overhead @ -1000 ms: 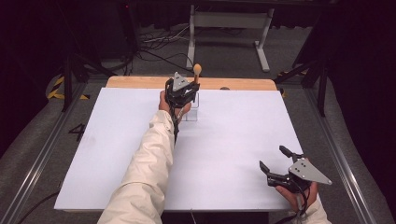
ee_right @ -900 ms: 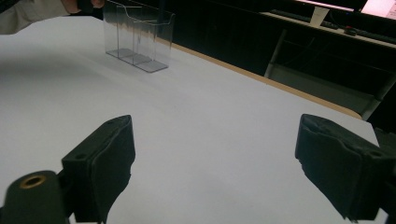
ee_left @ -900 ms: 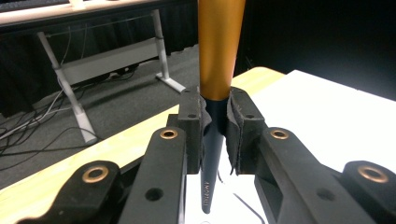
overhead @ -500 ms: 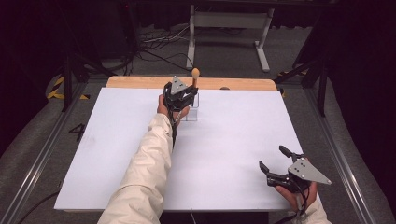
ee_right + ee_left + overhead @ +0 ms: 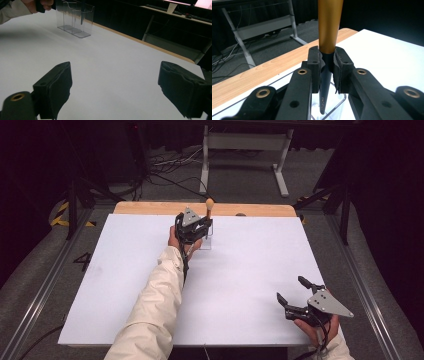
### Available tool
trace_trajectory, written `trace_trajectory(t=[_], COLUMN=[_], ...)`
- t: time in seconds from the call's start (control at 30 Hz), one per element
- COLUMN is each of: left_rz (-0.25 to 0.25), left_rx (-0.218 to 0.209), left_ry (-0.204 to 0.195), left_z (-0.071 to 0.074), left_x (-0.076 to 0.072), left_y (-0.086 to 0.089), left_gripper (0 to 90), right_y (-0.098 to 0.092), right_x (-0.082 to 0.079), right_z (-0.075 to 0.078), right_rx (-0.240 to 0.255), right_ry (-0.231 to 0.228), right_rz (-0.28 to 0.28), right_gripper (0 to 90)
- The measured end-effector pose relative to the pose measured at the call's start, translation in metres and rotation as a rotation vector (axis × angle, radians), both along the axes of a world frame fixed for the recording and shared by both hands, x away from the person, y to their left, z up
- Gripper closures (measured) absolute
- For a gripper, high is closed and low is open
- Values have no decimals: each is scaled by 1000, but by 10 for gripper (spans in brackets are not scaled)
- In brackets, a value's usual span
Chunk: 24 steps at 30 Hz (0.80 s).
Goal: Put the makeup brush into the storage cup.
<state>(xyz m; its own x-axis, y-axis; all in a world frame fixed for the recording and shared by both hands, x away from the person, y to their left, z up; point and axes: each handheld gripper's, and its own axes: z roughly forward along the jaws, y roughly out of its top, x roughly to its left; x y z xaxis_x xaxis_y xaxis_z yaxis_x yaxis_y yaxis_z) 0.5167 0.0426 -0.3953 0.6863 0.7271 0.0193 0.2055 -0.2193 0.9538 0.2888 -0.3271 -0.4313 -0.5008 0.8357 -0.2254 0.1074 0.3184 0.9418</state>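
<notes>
Item: right gripper (image 5: 295, 296), held in a hand at the near right corner of the white table (image 5: 250, 270), well apart from the clear holder. Its jaws stand wide apart with nothing between them; its own view shows both black pads (image 5: 58, 86) over bare white surface, with the clear holder far off toward the upper left. The high view adds the grey three-cornered plate (image 5: 327, 302) on top of this gripper, which its own view lacks.

Item: left gripper (image 5: 200, 226), at the end of a cream sleeve (image 5: 155, 305), directly over the clear holder near the table's far edge. Its jaws are clamped on a makeup brush (image 5: 327, 37), held upright.

Item: makeup brush. The left gripper view shows a copper-gold ferrule above the pads and a black tapered handle below them, the handle's tip reaching down inside the clear holder. Small pale lettering runs along the handle; it is too small to read with certainty. In the high view the brush (image 5: 209, 209) appears as a tan tip rising above the gripper.

Item: clear holder (image 5: 75, 18), a transparent plastic box. The right gripper view reveals dividing walls forming compartments, a detail the high view cannot resolve; the left gripper view shows one open corner (image 5: 338, 100) beneath the brush.

Item: wooden strip (image 5: 150, 208) of tabletop, just beyond the clear holder, past the white surface.
</notes>
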Motion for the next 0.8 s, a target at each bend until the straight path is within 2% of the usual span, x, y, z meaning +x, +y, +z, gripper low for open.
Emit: trace_trajectory(t=[0.8], left_rz=[-1], left_rx=[19], left_ry=[-5], left_z=[7], left_x=[-3], left_y=[4], left_gripper=[775], right_y=[0], right_x=[0], right_z=[-1], right_rx=[-3], right_ry=[11], right_rz=[-2], right_gripper=[127])
